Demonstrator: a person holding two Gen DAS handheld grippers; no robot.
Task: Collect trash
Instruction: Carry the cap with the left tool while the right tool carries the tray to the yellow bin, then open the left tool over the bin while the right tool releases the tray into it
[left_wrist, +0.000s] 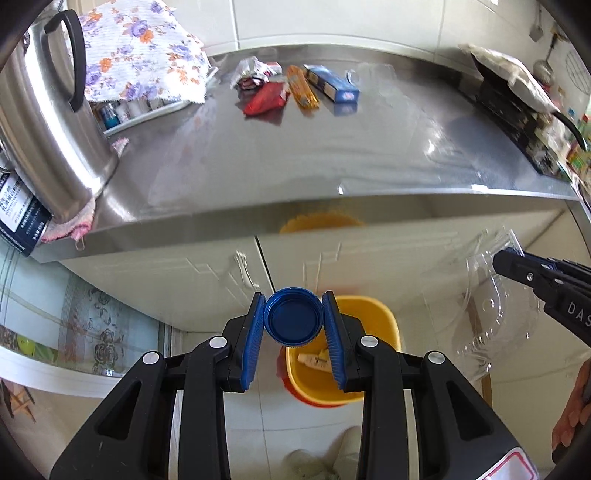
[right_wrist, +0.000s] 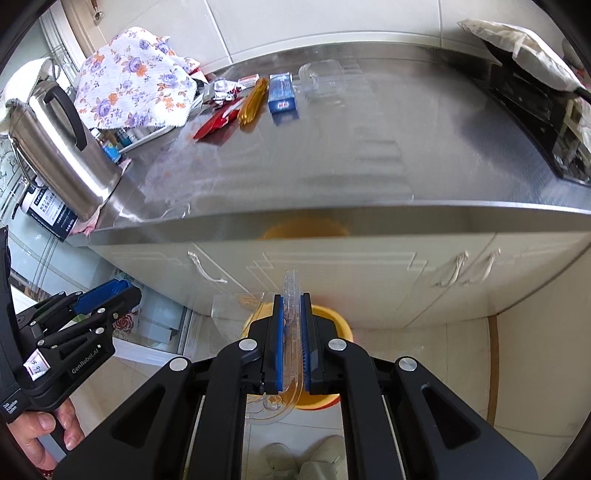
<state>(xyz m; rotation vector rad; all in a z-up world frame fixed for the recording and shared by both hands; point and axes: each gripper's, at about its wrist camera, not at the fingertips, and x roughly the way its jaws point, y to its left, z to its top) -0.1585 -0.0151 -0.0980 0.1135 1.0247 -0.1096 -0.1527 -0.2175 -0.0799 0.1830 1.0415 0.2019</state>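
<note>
Right gripper (right_wrist: 293, 325) clamps a clear plastic lid (right_wrist: 291, 295) — above the yellow bin (right_wrist: 334, 317).

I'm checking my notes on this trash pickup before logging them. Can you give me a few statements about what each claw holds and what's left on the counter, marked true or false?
1. The left claw is shut on a blue cap. True.
2. The right claw is empty. False: it grips a clear plastic lid.
3. The yellow bin stands on the counter. False: it stands on the floor, below both claws.
4. A red wrapper lies on the steel counter. True.
5. The blue box is in the bin. False: it lies on the counter.
</note>
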